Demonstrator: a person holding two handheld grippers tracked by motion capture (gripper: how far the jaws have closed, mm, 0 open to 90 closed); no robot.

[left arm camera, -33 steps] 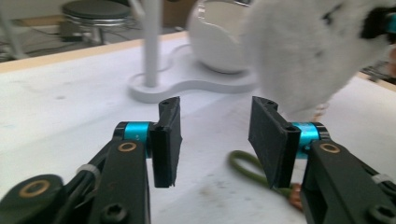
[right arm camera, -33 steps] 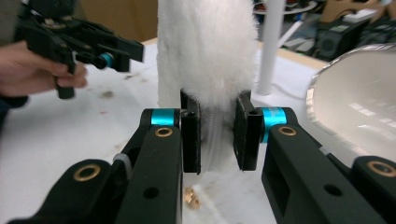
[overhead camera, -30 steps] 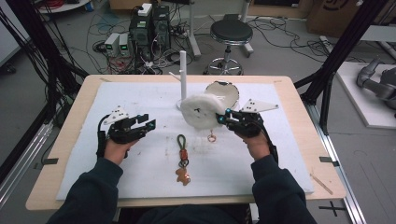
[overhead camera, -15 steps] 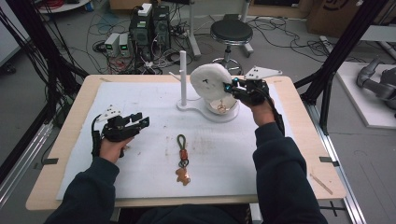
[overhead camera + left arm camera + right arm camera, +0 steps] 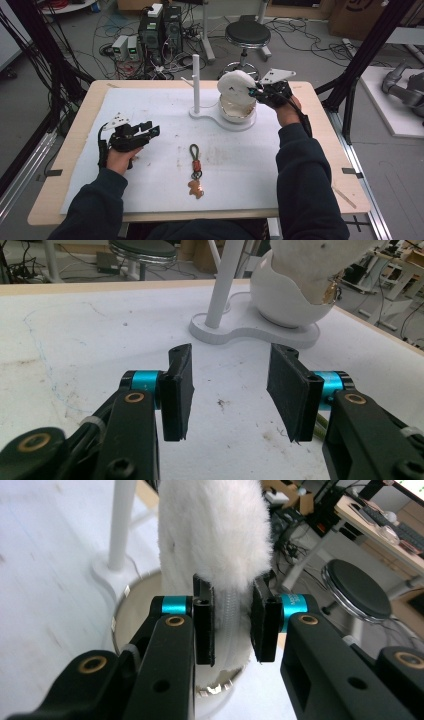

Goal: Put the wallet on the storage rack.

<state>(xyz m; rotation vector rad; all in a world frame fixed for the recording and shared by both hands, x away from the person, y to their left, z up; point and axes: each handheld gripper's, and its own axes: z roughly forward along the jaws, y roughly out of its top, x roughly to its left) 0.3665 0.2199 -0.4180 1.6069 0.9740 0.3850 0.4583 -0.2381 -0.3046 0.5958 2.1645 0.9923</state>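
Observation:
A fluffy white pouch [image 5: 234, 87] with a zip hangs upright over the white bowl [image 5: 239, 114] of a white stand, its lower end at the bowl's mouth. My right gripper [image 5: 257, 93] is shut on the pouch's right side. In the right gripper view the pads [image 5: 204, 625] pinch the pouch [image 5: 215, 530] at its zip, above the bowl [image 5: 121, 611]. My left gripper [image 5: 150, 131] rests open at the table's left with nothing between its jaws. The left gripper view looks between its fingertips [image 5: 230, 390] at the bowl [image 5: 282, 300] and pouch [image 5: 315, 262].
The stand's flat base [image 5: 202, 114] carries a thin upright white pole [image 5: 196, 80] left of the bowl. A keychain [image 5: 195, 167] with a dark loop and a brown charm lies on the white mat [image 5: 150, 100] near the front middle. A stool [image 5: 247, 35] stands behind the table.
My right gripper has carried the pouch up and away from the mid-table to above the bowl. The left gripper has hardly moved.

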